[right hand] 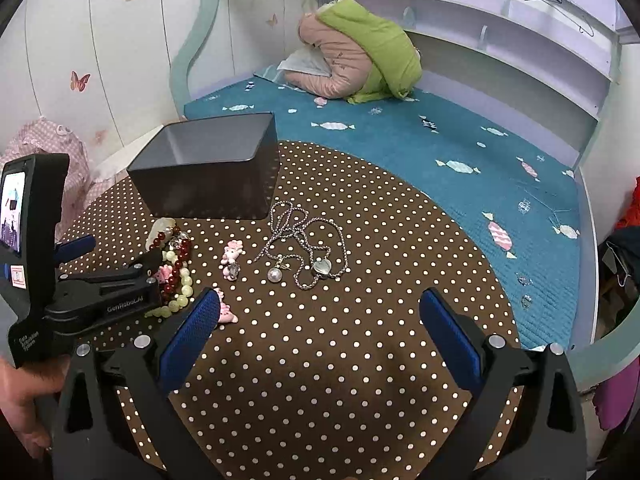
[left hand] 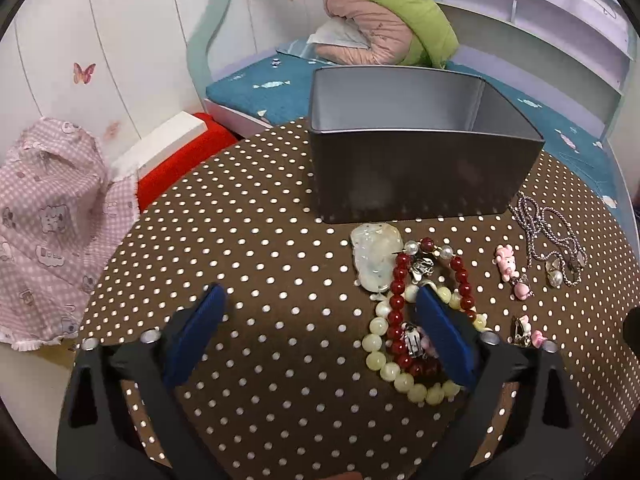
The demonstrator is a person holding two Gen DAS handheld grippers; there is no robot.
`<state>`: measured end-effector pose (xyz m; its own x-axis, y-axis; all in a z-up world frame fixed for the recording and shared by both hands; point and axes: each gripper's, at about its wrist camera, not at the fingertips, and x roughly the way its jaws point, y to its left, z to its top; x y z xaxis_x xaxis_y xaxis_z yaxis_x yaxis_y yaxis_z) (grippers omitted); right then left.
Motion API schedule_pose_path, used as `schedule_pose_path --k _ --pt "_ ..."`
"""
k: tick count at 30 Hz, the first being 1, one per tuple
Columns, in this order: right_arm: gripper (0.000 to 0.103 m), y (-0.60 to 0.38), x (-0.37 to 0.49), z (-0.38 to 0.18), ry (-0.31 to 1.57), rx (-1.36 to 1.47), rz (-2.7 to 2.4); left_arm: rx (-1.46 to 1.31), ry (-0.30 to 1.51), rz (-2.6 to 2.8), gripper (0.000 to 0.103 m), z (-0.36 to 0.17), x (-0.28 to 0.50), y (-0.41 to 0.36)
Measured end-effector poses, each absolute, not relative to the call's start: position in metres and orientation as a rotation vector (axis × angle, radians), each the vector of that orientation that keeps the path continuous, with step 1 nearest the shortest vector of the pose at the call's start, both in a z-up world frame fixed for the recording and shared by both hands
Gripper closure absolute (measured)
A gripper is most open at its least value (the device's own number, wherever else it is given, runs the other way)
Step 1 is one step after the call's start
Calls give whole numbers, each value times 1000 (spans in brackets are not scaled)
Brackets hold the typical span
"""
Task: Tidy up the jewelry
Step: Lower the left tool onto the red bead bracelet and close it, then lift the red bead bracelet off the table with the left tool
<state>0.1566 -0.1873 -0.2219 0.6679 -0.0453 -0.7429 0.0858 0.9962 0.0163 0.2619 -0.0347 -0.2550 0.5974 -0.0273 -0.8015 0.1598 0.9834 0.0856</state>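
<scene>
A grey metal box [left hand: 420,172] stands open on the brown dotted table; it also shows in the right wrist view [right hand: 208,176]. In front of it lie a white jade pendant [left hand: 376,258], a red bead bracelet [left hand: 398,308], a cream bead bracelet [left hand: 394,368], pink charms [left hand: 510,264] and a silver chain necklace [left hand: 548,232]. My left gripper [left hand: 320,336] is open, its right finger over the bracelets. My right gripper [right hand: 320,336] is open and empty, just short of the silver chain [right hand: 304,240], the pearl [right hand: 275,275] and the heart pendant [right hand: 322,267].
The round table [right hand: 360,360] has a brown cloth with white dots. Behind it is a teal bed [right hand: 440,148] with a pink and green jacket [right hand: 360,56]. A pink checked cloth [left hand: 52,208] and a red and white box [left hand: 176,148] lie at the left.
</scene>
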Motion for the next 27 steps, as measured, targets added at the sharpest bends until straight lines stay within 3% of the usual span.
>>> schedule_pose_path --k 1,3,10,25,27 --pt "7 -187 157 -223 839 52 -75 140 934 -132 36 -256 264 -35" --pt "7 -188 158 -224 842 54 -75 131 946 -161 53 -257 267 -36" --pt "7 -186 159 -226 845 53 -73 97 929 -249 93 -250 253 -33" --pt "7 -182 154 -237 881 54 -57 96 921 -282 95 -251 259 -31" --pt "7 -181 155 -238 884 51 -58 121 926 -267 89 -253 265 -33"
